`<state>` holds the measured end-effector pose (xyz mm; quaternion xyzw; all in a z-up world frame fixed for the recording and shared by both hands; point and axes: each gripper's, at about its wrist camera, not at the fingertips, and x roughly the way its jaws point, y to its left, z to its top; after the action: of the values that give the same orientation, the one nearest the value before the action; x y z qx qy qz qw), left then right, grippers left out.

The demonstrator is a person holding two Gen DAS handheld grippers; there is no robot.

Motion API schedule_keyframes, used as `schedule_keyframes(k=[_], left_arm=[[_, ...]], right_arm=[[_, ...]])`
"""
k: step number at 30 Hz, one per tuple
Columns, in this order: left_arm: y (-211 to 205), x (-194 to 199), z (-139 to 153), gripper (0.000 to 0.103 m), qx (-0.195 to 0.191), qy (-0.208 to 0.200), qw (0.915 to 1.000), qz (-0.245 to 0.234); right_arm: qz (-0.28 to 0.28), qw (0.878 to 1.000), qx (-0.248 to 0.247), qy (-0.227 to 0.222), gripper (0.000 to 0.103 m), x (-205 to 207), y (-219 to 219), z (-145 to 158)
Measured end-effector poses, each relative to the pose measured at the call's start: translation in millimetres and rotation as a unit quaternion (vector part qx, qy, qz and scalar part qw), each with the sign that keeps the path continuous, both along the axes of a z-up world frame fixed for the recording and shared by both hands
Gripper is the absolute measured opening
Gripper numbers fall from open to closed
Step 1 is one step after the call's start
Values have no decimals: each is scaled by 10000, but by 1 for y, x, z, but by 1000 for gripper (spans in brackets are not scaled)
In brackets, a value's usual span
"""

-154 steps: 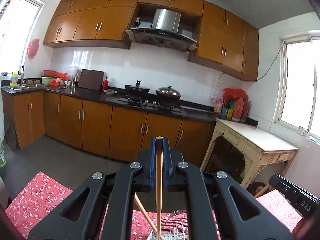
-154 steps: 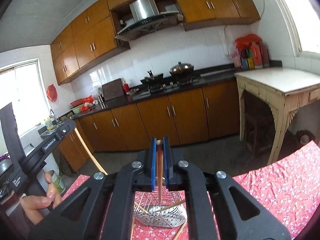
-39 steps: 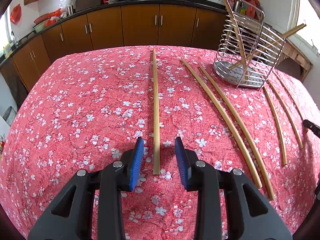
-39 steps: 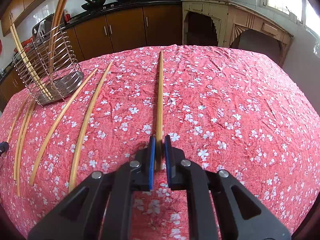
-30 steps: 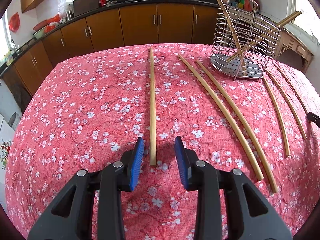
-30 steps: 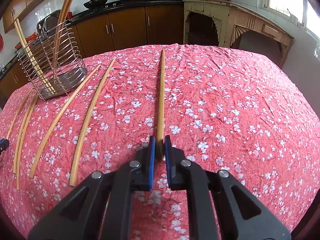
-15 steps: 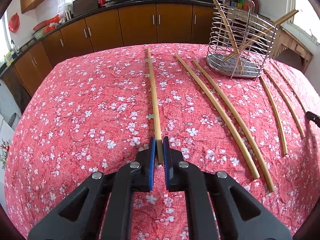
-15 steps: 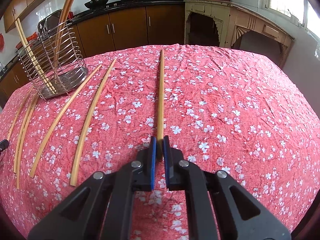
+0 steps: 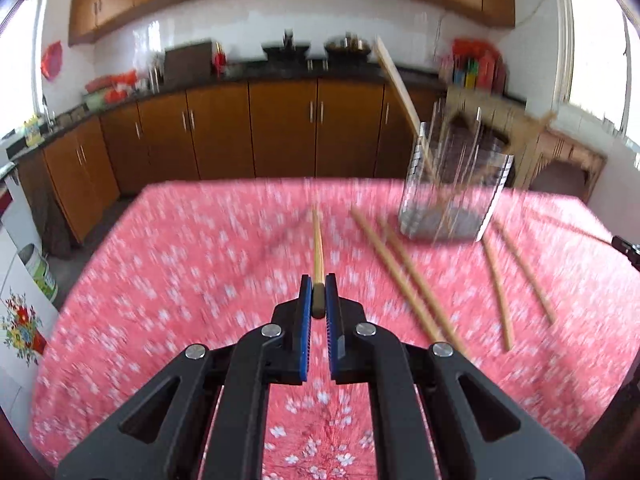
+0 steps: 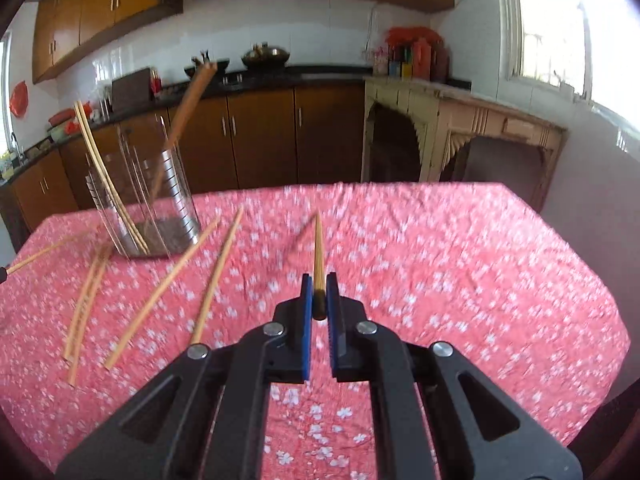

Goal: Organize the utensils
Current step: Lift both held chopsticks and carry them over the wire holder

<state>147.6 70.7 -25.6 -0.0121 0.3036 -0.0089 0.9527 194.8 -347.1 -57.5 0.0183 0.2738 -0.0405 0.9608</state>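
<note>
My left gripper [image 9: 319, 286] is shut on the near end of a long wooden chopstick [image 9: 317, 248], lifted off the red flowered tablecloth [image 9: 180, 280]. My right gripper [image 10: 319, 286] is shut on another chopstick [image 10: 318, 250] in the same way, pointing forward above the cloth. A wire utensil holder [image 9: 452, 188] stands at the far right in the left wrist view and at the far left [image 10: 148, 204] in the right wrist view, with chopsticks leaning in it. Several loose chopsticks [image 9: 404, 276] [image 10: 160, 292] lie on the cloth beside the holder. Both views are motion-blurred.
Brown kitchen cabinets [image 9: 280, 128] and a dark counter with pots run behind the table. A pale side table [image 10: 460, 120] stands at the back right. The other gripper's tip [image 9: 628, 246] shows at the right edge of the left wrist view.
My left gripper closed on its chopstick, which lay between open jaws a second ago. Both grippers then rose and tilted up, lifting their chopsticks off the cloth.
</note>
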Motion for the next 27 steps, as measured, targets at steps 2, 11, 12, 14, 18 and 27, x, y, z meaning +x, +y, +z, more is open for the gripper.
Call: schedule_keyframes(k=[2,11,12,14,18,27], left_arm=[[2,-3,22,7,-34,-291,9996,36],[18,2,79,7,-144,-1036,9943,224],[18,2,81,7,-180,-1056,9940,233],[23,6,87,7,-321,-1093,9932,239],[31,13,96,7,-557,-1177,9911,260],[30,13,110,6,-556,-1328,9892,277]], right_arm=[[22,9998,-8,-218,8,-3,-2,19],[68,9971,229,-725,8,4,-8,69],[81,9969,272,-737,8,6,-9,71],[119,9964,350,-757,8,11,-9,76],[184,9953,457,-835,8,15,-5,87],[402,9914,768,-979,8,13,-6,106]])
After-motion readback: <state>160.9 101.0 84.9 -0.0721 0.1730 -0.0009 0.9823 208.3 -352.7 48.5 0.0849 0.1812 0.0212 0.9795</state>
